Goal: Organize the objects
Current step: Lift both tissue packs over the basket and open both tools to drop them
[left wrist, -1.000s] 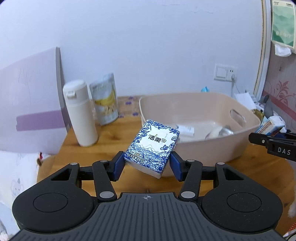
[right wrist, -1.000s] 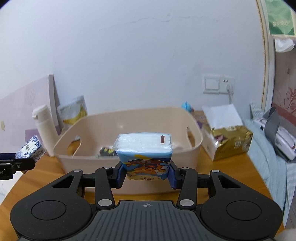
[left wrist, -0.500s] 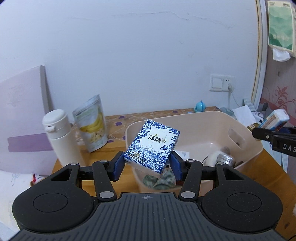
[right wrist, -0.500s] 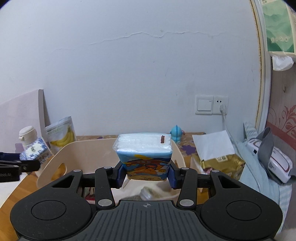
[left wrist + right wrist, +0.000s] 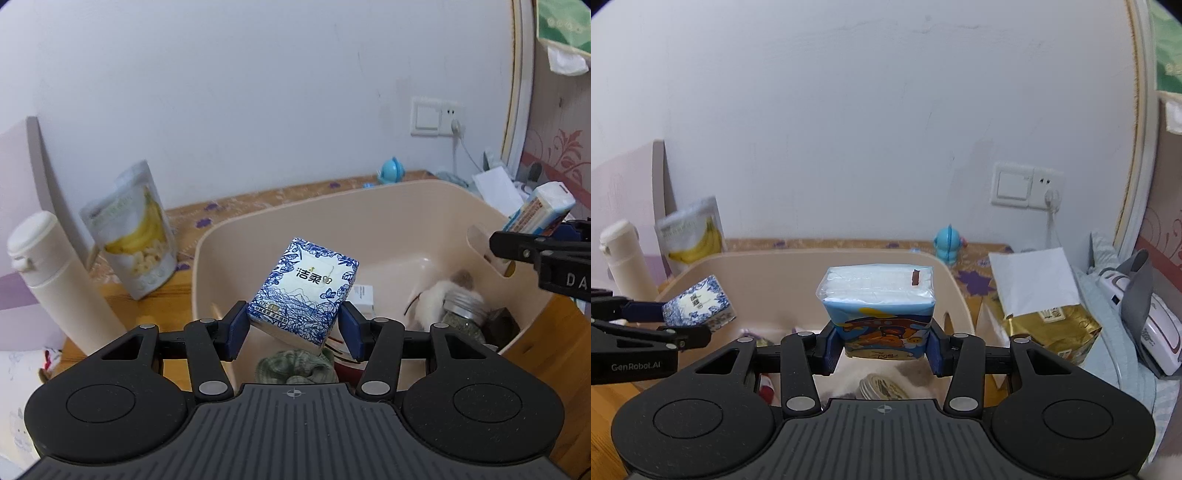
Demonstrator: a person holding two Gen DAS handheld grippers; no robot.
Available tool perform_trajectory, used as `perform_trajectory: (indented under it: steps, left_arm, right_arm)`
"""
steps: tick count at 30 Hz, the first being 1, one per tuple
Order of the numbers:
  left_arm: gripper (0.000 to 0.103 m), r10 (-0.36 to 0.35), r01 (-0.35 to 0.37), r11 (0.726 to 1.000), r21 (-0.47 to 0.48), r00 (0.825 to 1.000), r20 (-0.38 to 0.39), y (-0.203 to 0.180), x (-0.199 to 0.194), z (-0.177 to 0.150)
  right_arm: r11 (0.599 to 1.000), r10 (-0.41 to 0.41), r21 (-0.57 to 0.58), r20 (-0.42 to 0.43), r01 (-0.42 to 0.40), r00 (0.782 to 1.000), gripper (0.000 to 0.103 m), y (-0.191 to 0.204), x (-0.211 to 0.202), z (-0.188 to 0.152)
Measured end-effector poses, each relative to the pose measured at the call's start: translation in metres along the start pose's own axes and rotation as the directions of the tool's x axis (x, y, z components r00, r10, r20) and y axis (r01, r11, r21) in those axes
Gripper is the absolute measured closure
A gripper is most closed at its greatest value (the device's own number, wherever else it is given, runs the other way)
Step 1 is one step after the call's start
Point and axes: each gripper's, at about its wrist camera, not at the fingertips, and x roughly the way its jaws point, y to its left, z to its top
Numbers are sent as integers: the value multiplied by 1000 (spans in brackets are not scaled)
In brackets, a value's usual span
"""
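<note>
My left gripper (image 5: 293, 328) is shut on a blue-and-white patterned tissue pack (image 5: 304, 290), held tilted above the left part of the beige plastic bin (image 5: 388, 206). My right gripper (image 5: 882, 349) is shut on a cartoon-printed tissue pack (image 5: 881, 306), held upright over the bin (image 5: 956, 295). From the right wrist view, the patterned pack (image 5: 698, 308) hangs over the bin's left side. In the left wrist view the cartoon pack (image 5: 543, 212) hangs at the bin's right rim. Inside the bin lie a metal-lidded jar (image 5: 463, 314), a green cloth (image 5: 295, 369) and a small white box (image 5: 362, 295).
A white flask (image 5: 55, 280) and a banana-chip pouch (image 5: 133, 229) stand left of the bin on the wooden table (image 5: 162, 310). A gold packet (image 5: 1052, 328), a blue toy figure (image 5: 947, 245) and a wall socket (image 5: 1027, 184) are on the right. A purple board (image 5: 22, 221) leans at the far left.
Both grippers have risen and moved forward with their tissue packs, from in front of the bin to above its inside. More of the bin's contents now show.
</note>
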Motion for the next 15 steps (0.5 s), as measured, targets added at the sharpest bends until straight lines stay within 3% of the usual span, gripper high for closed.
perform_trajectory:
  steps: [12,15]
  left_arm:
    - [48,-42,44,999,23,995,-95,-9,20,-2]
    - [48,-44,47,999,21,993,-111,-10,23,-4]
  right_arm:
    - [999,12,-32,-128,-16,992,59,0,29,-8]
    - [999,13,-31,-136,-17,991,49,0,29,-9]
